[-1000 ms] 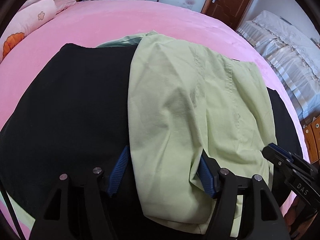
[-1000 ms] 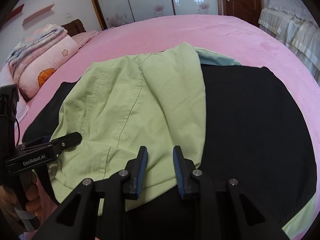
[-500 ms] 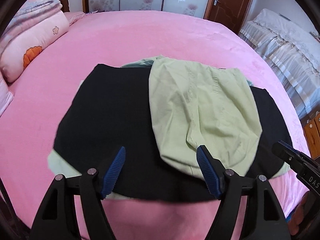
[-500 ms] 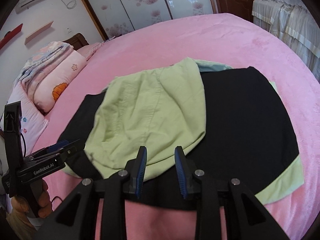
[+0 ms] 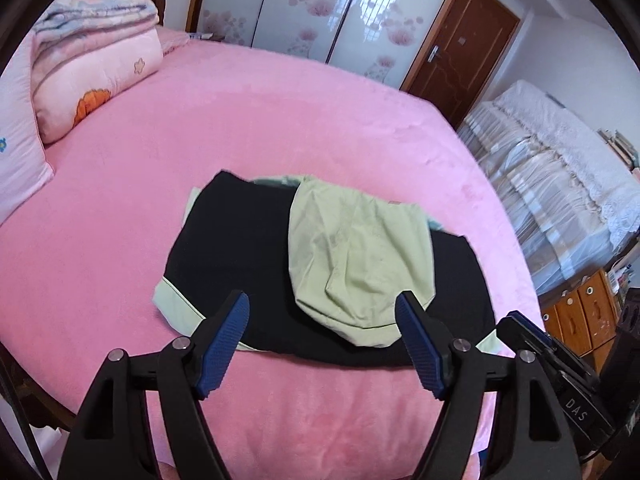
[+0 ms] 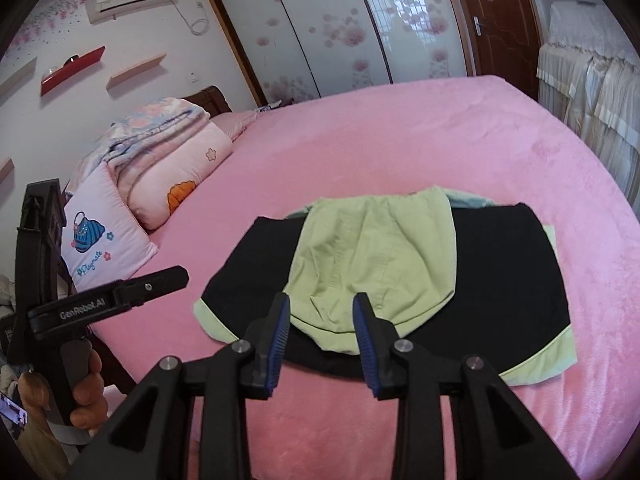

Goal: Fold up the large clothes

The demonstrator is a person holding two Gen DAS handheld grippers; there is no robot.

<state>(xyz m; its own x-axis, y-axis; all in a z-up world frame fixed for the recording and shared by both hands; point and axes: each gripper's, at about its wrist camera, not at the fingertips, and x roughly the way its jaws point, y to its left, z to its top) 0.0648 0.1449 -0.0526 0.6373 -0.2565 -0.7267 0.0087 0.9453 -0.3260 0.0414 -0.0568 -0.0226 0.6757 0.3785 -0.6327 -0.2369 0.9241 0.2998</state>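
Both empty, jaws just widening: left gripper (image 5: 322, 338) spread, right gripper (image 6: 322, 322) part-spread, above bed (image 5: 280, 128). Risk: green garment (image 5: 360, 260) slipping off black garment (image 5: 240, 248) (loosely laid).

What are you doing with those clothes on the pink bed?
A person is folding clothes with a gripping tool in each hand. A folded light green garment lies on top of a folded black garment in a pile on the pink bed. Neither tool holds anything: the left tool and the right tool hang above the near edge of the bed, their jaws just having opened with nothing between them.
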